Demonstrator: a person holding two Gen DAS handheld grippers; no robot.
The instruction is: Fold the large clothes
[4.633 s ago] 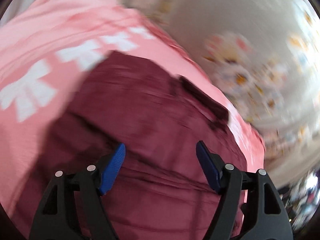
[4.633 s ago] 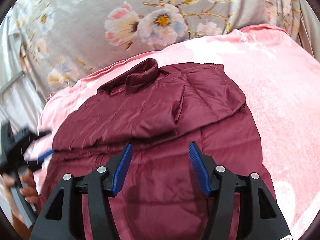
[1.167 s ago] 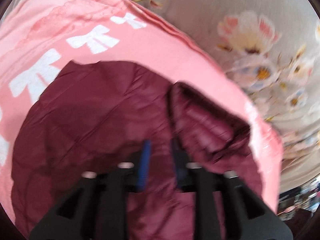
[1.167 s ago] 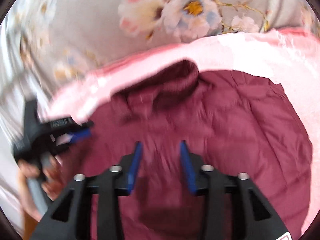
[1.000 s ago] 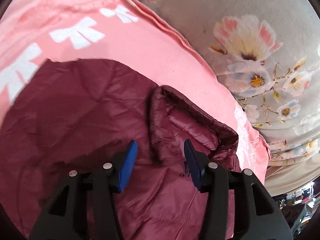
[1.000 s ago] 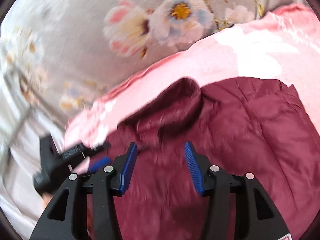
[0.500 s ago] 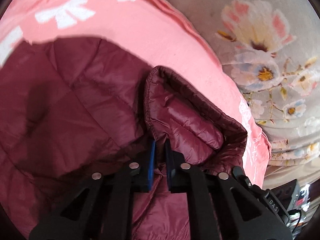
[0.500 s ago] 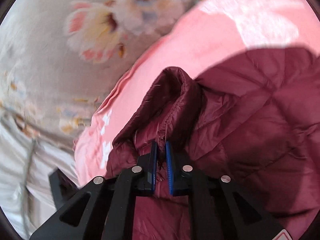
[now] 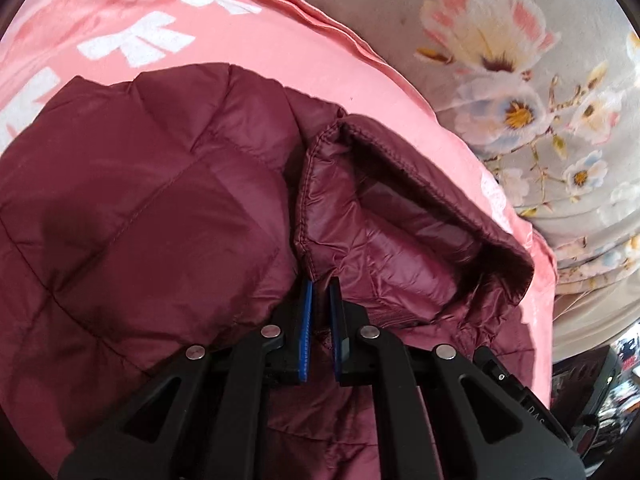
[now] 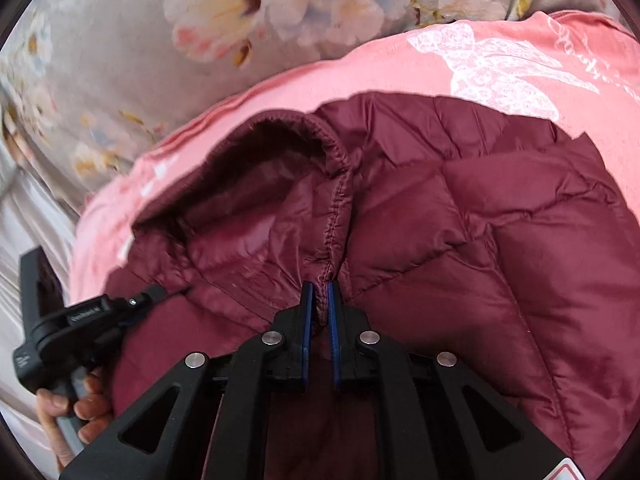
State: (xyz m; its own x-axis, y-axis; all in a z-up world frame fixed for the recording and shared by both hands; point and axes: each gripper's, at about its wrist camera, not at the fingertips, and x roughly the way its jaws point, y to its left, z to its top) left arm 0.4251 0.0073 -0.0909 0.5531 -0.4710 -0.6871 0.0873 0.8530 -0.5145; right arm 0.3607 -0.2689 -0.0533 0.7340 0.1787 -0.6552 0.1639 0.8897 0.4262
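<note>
Across a pink blanket (image 9: 224,36) over a floral sheet (image 9: 460,8) lies the maroon puffer jacket (image 9: 132,208), collar (image 10: 288,184) up. Left gripper (image 9: 319,292) and right gripper (image 10: 318,294) each pinch fabric at opposite collar bases. Judging by this, the fold is starting; next, lift both evenly and carry the top over.

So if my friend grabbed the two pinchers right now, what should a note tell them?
Left gripper: just closed, pinching the maroon puffer jacket at one base corner of its collar.
Right gripper: just closed, pinching the other base corner of the collar.
The jacket lies spread on the pink blanket, over the floral sheet.
Done: both collar corners gripped.
Left: probably lift the collar end and fold the jacket over itself, then tidy it.
</note>
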